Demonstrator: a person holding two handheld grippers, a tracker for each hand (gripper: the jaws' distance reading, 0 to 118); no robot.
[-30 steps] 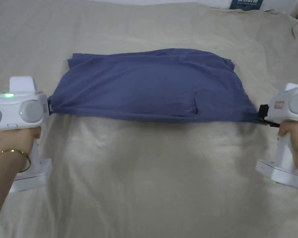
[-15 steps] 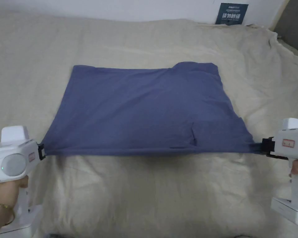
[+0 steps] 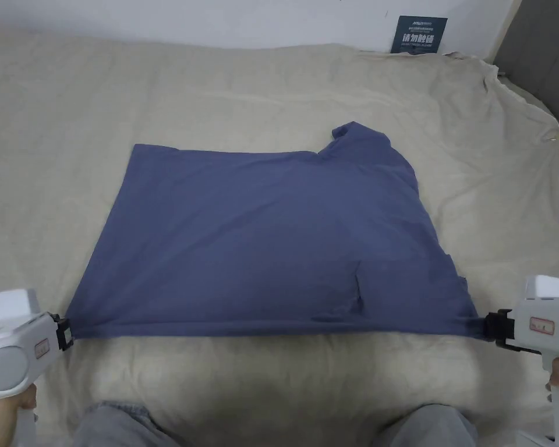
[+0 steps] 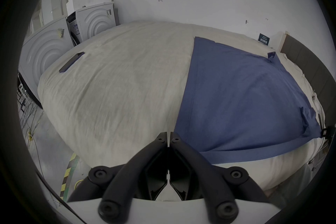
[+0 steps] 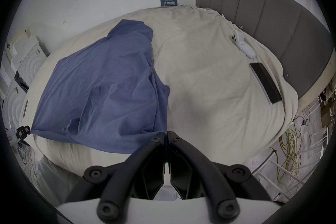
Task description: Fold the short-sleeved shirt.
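The blue short-sleeved shirt (image 3: 272,244) now lies spread flat on the beige bedsheet (image 3: 272,378), drawn toward the bed's near edge from where it hung bunched a second ago. The left gripper (image 3: 63,333) and right gripper (image 3: 489,326) each stay clamped on a near corner (edge taut between them), so folding can begin.

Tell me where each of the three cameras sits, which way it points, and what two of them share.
Head view: above the bed, looking down at the blue shirt; left gripper, right gripper and the person's knees show.
Left gripper view: at the shirt's near left corner, looking across the bed; its shut jaws show.
Right gripper view: at the near right corner, facing across toward the headboard; its shut jaws show.
Shared: both gripper views show the shirt and the opposite gripper.
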